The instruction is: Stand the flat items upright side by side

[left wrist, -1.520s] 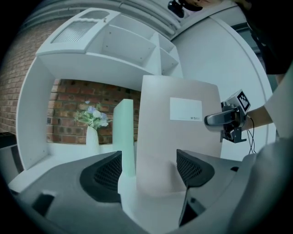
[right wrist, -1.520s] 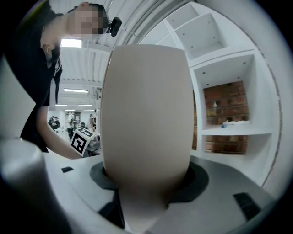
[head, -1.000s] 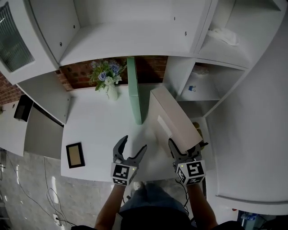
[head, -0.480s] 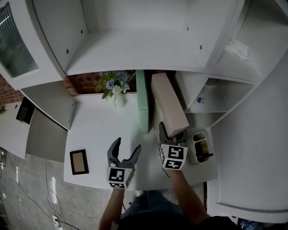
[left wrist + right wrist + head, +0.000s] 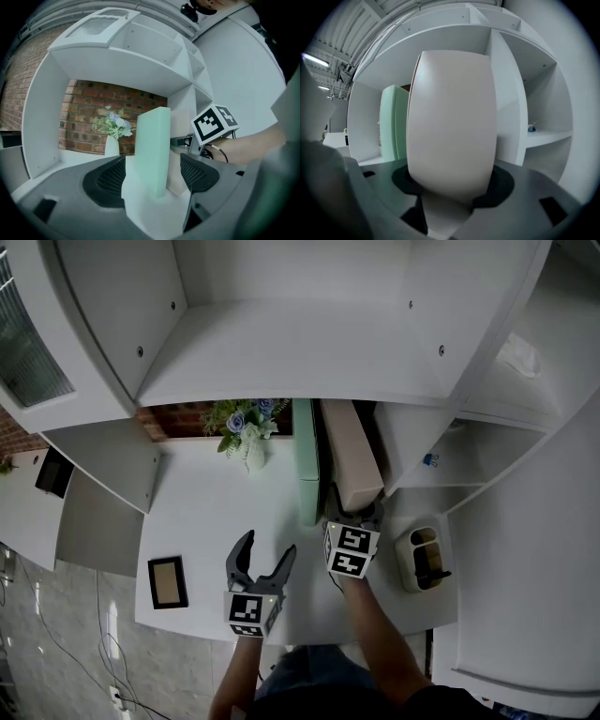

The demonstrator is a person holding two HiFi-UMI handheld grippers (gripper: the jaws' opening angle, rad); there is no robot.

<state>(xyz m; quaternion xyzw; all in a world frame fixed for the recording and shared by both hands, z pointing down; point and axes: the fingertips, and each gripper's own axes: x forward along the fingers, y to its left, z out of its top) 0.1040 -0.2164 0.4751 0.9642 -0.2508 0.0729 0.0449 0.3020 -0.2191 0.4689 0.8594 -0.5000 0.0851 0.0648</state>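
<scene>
A mint-green flat box point(image 5: 307, 465) stands upright on the white desk point(image 5: 197, 521), under the shelf. Right beside it stands a beige flat box point(image 5: 352, 457), upright and close to the green one. My right gripper point(image 5: 353, 513) is shut on the beige box's near end; in the right gripper view the beige box point(image 5: 452, 122) fills the space between the pads, with the green box point(image 5: 393, 123) to its left. My left gripper point(image 5: 262, 561) hovers open over the desk's front, nothing between its fingers. In the left gripper view the green box point(image 5: 153, 150) stands ahead of the open jaws.
A white vase of blue flowers point(image 5: 251, 427) stands left of the green box. A small framed picture point(image 5: 168, 582) lies at the desk's front left. A white holder point(image 5: 422, 559) sits on the right. White shelf walls point(image 5: 412, 442) close in on the right of the beige box.
My right gripper has carried the beige box leftward and back, from a tilted position on the right to upright next to the green box. My left gripper shifted slightly.
</scene>
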